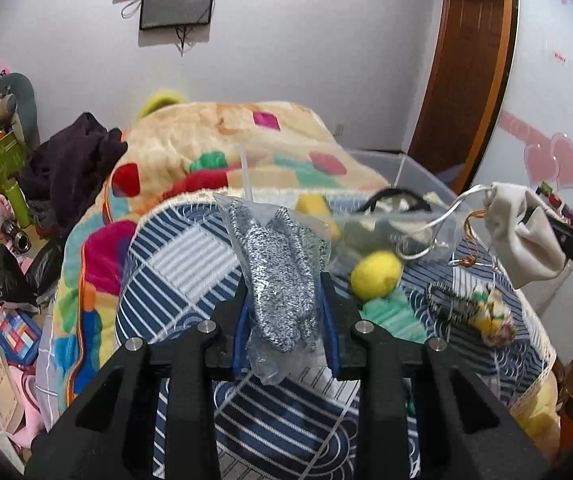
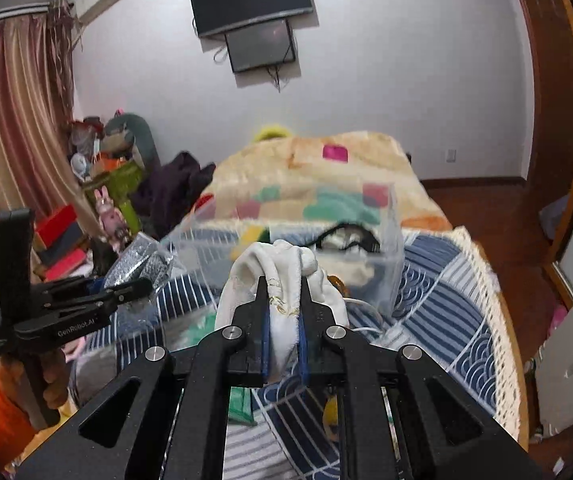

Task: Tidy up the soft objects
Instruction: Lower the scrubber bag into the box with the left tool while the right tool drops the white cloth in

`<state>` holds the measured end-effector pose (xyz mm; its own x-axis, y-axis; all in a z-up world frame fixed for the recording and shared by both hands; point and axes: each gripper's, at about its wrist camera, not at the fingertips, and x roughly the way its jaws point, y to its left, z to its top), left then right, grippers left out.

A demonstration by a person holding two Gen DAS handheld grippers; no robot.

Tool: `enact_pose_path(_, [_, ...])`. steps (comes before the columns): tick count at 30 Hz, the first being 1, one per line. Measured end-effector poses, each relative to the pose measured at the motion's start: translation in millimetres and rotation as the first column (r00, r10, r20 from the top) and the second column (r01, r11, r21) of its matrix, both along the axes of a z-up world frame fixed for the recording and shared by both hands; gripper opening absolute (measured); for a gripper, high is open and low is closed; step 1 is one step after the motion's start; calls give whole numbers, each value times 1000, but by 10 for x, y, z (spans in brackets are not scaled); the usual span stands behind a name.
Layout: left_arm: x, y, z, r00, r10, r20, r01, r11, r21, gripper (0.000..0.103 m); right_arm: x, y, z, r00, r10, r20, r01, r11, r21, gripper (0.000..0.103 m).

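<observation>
The left hand-held gripper [image 1: 286,304] is closed on a clear bag of grey gloves [image 1: 282,276], held up above the near part of the bed [image 1: 190,248]. The right hand-held gripper [image 2: 284,312] is clamped on a white pouch [image 2: 282,276], also lifted off the bed, its cords hanging to the right. Below and just beyond the two lie loose things on the striped blue cover: a yellow ball [image 1: 376,274], a green cloth [image 1: 390,314] and a small tangled toy [image 1: 486,314] near the bed's right edge. Farther on sits a clear bin [image 2: 390,248] with an open top and some things already inside; its near wall stands just past the pouch. Beyond the bin a patterned blanket [image 1: 214,148] is heaped to the far end of the bed. Left of the bed the floor is crowded with boxes [image 1: 10,328]; to the right bare wood floor [image 2: 486,208] runs along the bed's edge to the door.
</observation>
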<state>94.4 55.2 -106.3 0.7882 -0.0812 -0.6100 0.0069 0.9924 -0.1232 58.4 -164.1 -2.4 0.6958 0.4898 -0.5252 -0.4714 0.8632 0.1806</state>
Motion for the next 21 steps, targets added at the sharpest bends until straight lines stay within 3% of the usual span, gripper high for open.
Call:
enact_pose_path(10, [214,15,271,997,12,72,-11,1000,-16,30,160,79,357,992,-34,118,31,999,29,9])
enact_pose_path(21, [669,-91,324,998,5,61,-6,1000,22,30,669,407,303,993,-62,104,67,997,-37,9])
